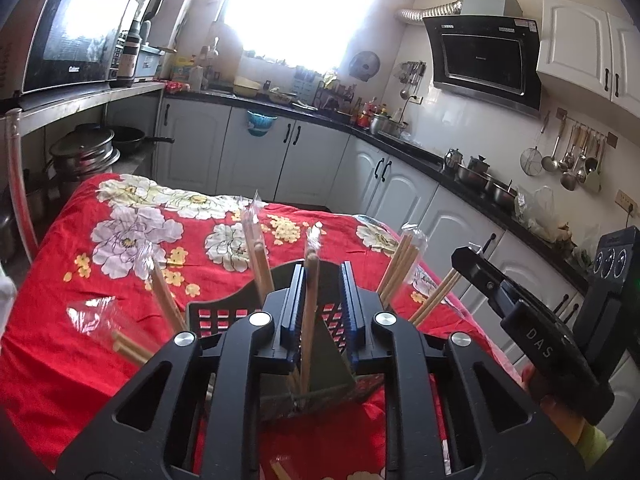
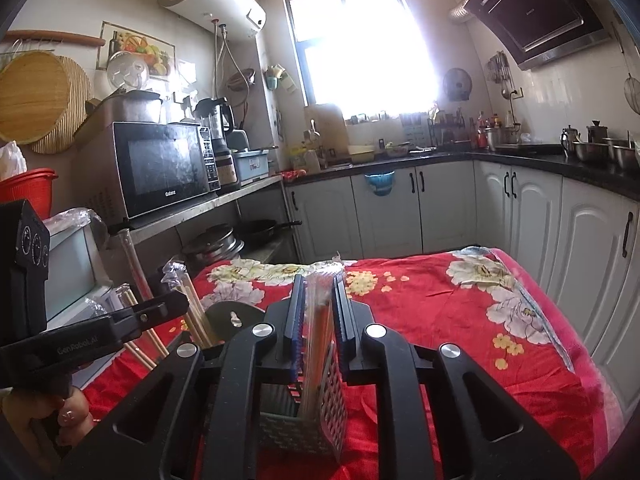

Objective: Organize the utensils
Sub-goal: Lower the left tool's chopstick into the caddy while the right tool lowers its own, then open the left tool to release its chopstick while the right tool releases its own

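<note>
Home kitchen, range hood (image 1: 484,56), microwave (image 2: 160,168), cabinets (image 2: 400,208)

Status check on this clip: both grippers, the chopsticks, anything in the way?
Left gripper open around one chopstick. Right gripper around a wrapped chopstick pair; grip unclear. Both over the black holder. Nothing blocking.

Each view looks forward along its own gripper, tilted a little downward, from very close above a black slotted holder (image 1: 256,312) standing on the red flowered cloth (image 1: 80,320). The left wrist view faces past the left gripper (image 1: 320,280) toward the window (image 1: 300,8), with the range hood (image 1: 484,60) ahead to its right and the right gripper (image 1: 472,256) at its right edge. The right wrist view faces the same window (image 2: 360,40) past the right gripper (image 2: 318,292), with the microwave (image 2: 160,168) ahead to its left and the left gripper (image 2: 176,304) at its left edge. Both share the holder (image 2: 304,412), the cloth (image 2: 440,320) and the far cabinets.
</note>
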